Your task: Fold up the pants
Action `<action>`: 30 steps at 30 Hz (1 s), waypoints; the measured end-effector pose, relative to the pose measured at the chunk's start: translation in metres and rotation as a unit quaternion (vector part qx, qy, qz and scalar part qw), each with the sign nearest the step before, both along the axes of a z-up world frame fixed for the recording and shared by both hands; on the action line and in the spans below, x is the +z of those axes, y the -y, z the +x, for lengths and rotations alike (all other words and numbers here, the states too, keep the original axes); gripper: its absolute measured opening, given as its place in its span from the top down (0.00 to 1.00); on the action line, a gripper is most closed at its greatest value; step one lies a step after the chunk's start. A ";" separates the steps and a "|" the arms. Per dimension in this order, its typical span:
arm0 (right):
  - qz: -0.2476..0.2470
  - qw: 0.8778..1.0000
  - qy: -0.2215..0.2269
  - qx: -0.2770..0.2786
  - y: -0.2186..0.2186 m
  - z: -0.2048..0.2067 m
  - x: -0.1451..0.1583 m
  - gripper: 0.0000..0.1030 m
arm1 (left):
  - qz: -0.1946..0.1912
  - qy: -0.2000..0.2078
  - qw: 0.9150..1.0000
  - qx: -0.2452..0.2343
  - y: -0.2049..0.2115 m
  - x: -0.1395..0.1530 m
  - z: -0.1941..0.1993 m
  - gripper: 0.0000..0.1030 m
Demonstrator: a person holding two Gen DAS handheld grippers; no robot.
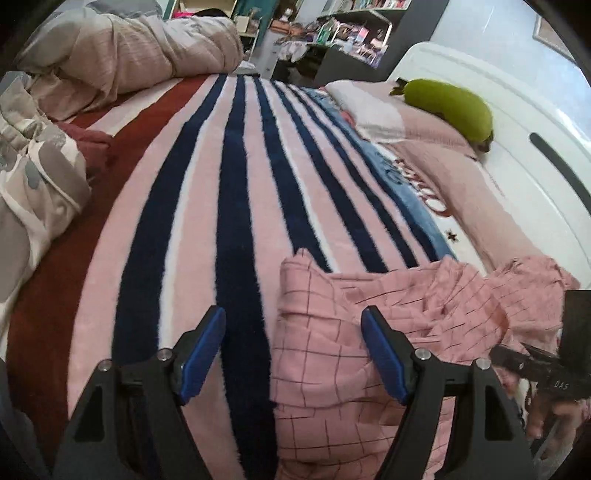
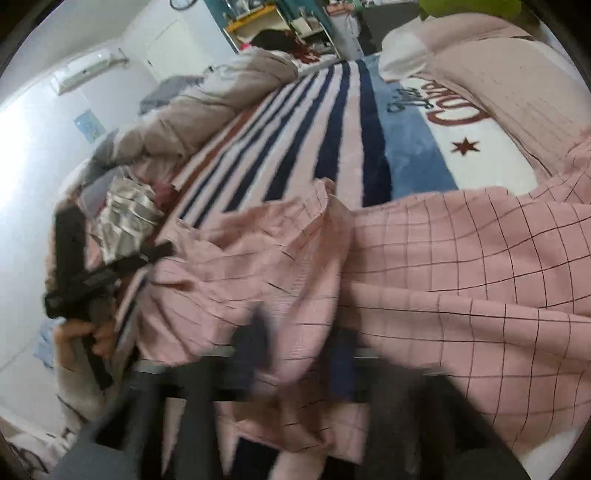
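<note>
The pink checked pants (image 1: 369, 332) lie crumpled on the striped blanket (image 1: 229, 206). My left gripper (image 1: 293, 354) is open, its blue pads (image 1: 201, 354) apart over the pants' left edge, holding nothing. In the right wrist view the pants (image 2: 443, 280) spread across the foreground. My right gripper (image 2: 301, 343) is blurred by motion; its fingers straddle a fold of pink cloth, and I cannot tell if they are shut. The left gripper shows at the left of that view (image 2: 92, 273), held in a hand.
A bunched beige duvet (image 1: 122, 55) lies at the far left of the bed. Patterned clothes (image 1: 33, 177) lie at the left edge. A pink pillow (image 1: 424, 133) and a green plush (image 1: 450, 107) sit by the white headboard (image 1: 517, 155). Shelves (image 1: 332, 33) stand behind.
</note>
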State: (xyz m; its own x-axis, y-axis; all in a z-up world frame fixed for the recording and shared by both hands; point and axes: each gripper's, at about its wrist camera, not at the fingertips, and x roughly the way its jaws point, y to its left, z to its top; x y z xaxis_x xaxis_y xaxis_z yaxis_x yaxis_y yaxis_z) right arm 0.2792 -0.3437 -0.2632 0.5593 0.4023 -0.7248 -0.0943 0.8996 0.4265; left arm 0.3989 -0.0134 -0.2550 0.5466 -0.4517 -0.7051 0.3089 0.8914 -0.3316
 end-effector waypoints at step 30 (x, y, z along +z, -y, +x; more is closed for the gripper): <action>-0.110 0.994 0.003 -0.026 0.013 -0.015 0.018 0.65 | 0.031 0.014 0.999 -0.027 0.018 0.001 -0.011 0.30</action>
